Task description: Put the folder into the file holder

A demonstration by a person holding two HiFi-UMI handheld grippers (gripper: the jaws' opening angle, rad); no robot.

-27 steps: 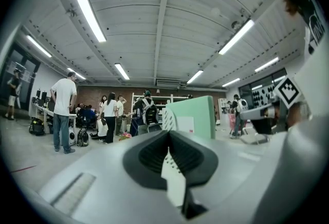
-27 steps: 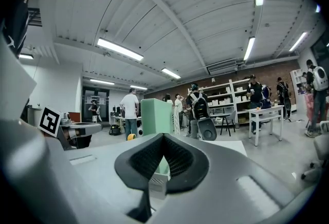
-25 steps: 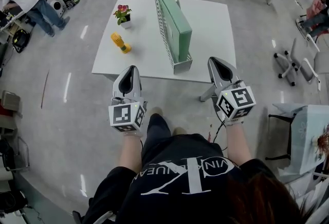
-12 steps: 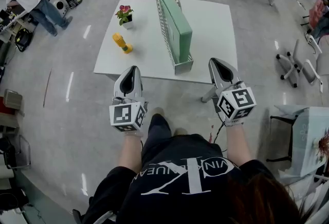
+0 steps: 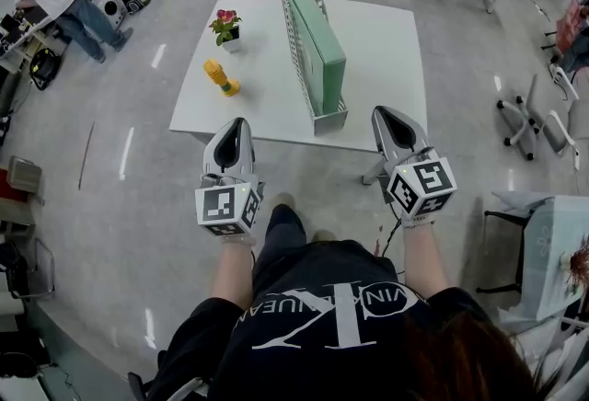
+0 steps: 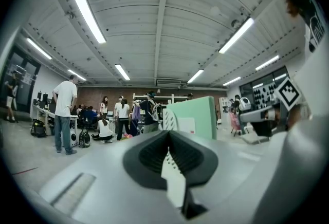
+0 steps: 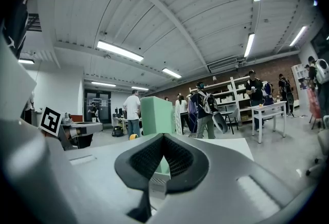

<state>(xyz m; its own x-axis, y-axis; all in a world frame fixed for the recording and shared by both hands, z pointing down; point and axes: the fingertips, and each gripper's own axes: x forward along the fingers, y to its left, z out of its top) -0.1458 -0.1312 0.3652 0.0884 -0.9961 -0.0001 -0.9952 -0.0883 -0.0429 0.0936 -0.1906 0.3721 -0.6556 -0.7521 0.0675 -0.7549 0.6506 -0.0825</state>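
Just short of the table's near edge, the left gripper point(image 5: 236, 122) and right gripper point(image 5: 383, 110) hung side by side, both with jaws pressed together on nothing. Beyond them, on the square white table point(image 5: 386, 59), the pale green flat folder point(image 5: 317, 45) stood upright inside the white perforated-metal file holder point(image 5: 329, 121). A careless forward swing seemed the main risk: it could knock the narrow holder over, spilling the folder.

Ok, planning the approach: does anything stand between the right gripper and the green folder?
Nothing visible does. Only bare table lies between the right gripper and the folder, which stands in the file holder. The yellow object and flower pot sit left of it.
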